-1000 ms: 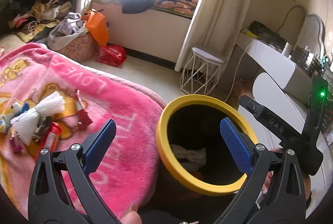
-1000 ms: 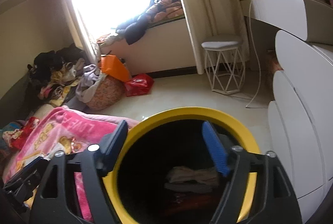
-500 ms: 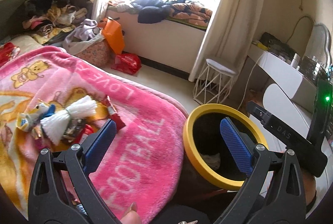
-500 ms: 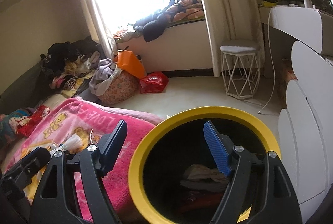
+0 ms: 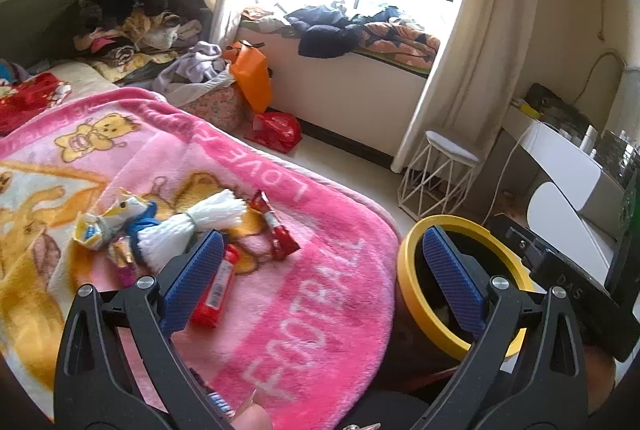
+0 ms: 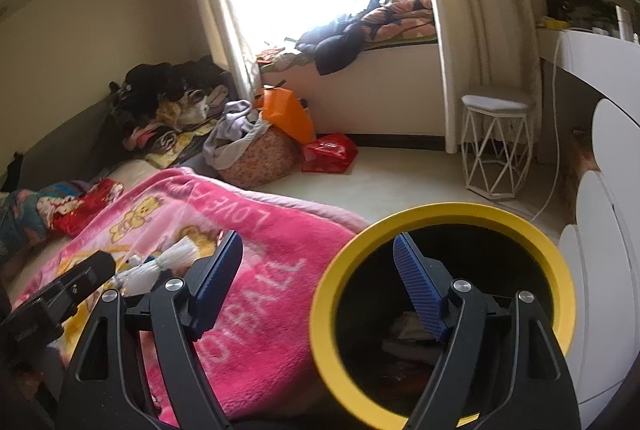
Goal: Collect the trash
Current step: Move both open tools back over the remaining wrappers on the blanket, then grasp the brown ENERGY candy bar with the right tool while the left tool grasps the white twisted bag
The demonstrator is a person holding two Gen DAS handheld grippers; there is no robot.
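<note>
Both grippers have swung away from the bin toward the blanket; left gripper (image 5: 320, 274) and right gripper (image 6: 316, 282) stand wide open, holding nothing; wrappers (image 5: 280, 230) lie just beyond the left one on the pink blanket (image 5: 320, 230); yellow-rimmed bin (image 6: 560, 270) waits beside; soft fleece could get pinched together with a wrapper.

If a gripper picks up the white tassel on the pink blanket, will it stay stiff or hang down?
The tassel looks like loose threads tied at the middle, so it would probably droop at both ends. It seems light. Pinched off the tie, some threads might slip free.
</note>
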